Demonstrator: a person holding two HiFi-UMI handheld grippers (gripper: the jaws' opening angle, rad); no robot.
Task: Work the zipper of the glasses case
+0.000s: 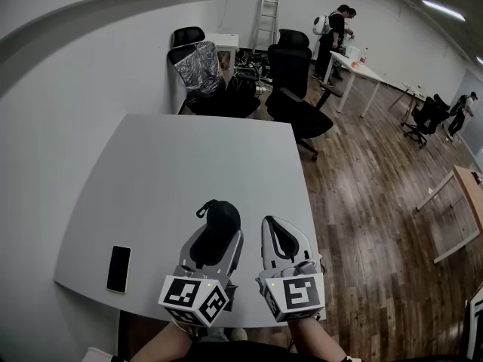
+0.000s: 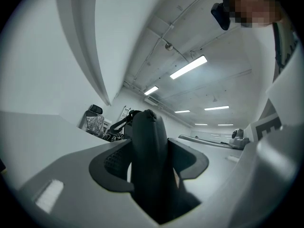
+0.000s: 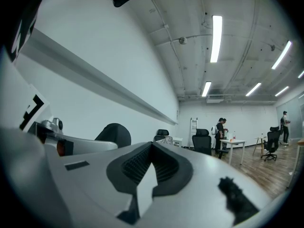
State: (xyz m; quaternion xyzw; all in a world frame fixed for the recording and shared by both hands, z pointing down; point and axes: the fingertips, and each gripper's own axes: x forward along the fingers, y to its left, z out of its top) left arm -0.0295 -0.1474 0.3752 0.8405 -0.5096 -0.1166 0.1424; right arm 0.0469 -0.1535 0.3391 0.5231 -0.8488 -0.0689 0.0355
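Observation:
The black glasses case (image 1: pixel 219 216) stands on end between the jaws of my left gripper (image 1: pixel 220 238), which is shut on its sides just above the grey table (image 1: pixel 189 164). In the left gripper view the case (image 2: pixel 148 151) fills the gap between the dark pads (image 2: pixel 110 167), and a strap loop (image 2: pixel 118 123) sticks out at its top left. My right gripper (image 1: pixel 279 228) hovers just to the right of the case, shut with nothing between its jaws. In the right gripper view its fingertips (image 3: pixel 152 148) meet, and the case (image 3: pixel 114 134) shows as a dark dome to the left.
A black phone (image 1: pixel 118 268) lies near the table's front left edge. Black office chairs (image 1: pixel 290 89) stand behind the table's far edge, with a ladder (image 1: pixel 268 13) by the wall. People stand at a white table (image 1: pixel 355 70) far off on the wooden floor.

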